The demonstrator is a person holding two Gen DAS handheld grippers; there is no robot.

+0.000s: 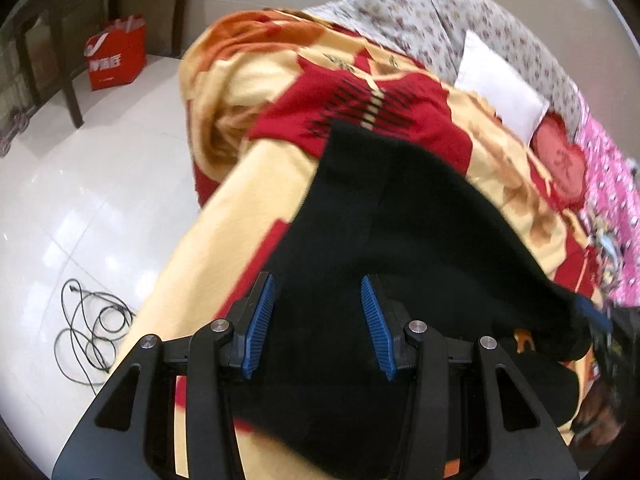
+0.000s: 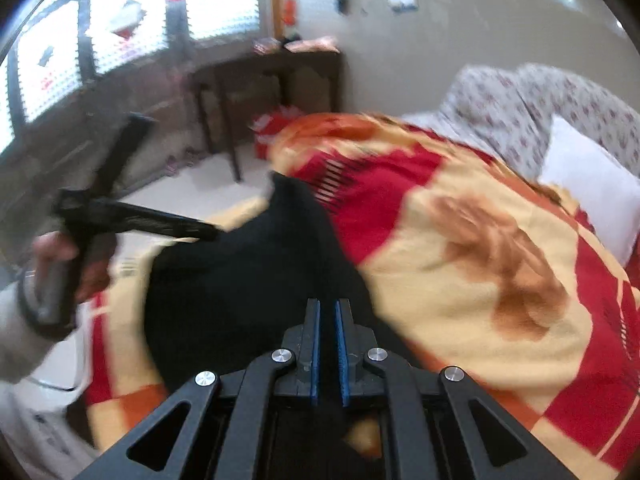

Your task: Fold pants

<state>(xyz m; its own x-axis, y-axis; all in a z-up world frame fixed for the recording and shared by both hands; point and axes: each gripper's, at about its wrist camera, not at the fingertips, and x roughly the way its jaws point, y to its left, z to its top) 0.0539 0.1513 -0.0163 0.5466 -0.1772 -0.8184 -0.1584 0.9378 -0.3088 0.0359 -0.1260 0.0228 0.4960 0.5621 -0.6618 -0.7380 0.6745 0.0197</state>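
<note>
- Lying on the bed: black pants [image 1: 400, 220], spread over a yellow, red and orange patterned blanket [image 1: 248, 208], near the bed's edge by the floor.
- Left gripper [image 1: 318, 304]: fingers [image 1: 260, 320] apart, blue pads on either side of black cloth. Pads don't press on it; looks like hovering just over the pants, contact unclear.
- Right gripper [image 2: 328, 320]: fingers [image 2: 314, 344] drawn together, only a thin slit between the blue pads. Black cloth sits right under and in front of them; whether any is pinched between the pads, can't tell, the frame is blurred.
- Right wrist view: left gripper [image 2: 208, 232] seen from the side at frame left, held by a hand [image 2: 60, 264] with a light sleeve, tips at the pants' [image 2: 248, 280] far-left edge.
- Left wrist view: right edge shows a blurred dark shape with a blue bit at the pants' corner; too smeared to say more.
- Pants [image 2: 248, 280] lie as one wide dark mass with a narrower end pointing toward the red patch of the blanket [image 2: 460, 272].
- Beyond the blanket: floral bedding [image 1: 460, 28], white pillow [image 1: 500, 84], pink cloth [image 1: 612, 200] at the right.
- Floor [image 1: 100, 184]: white tiles, coiled black cable [image 1: 92, 328], red paper bag [image 1: 116, 56] next to a dark wooden table leg [image 1: 70, 84].
</note>
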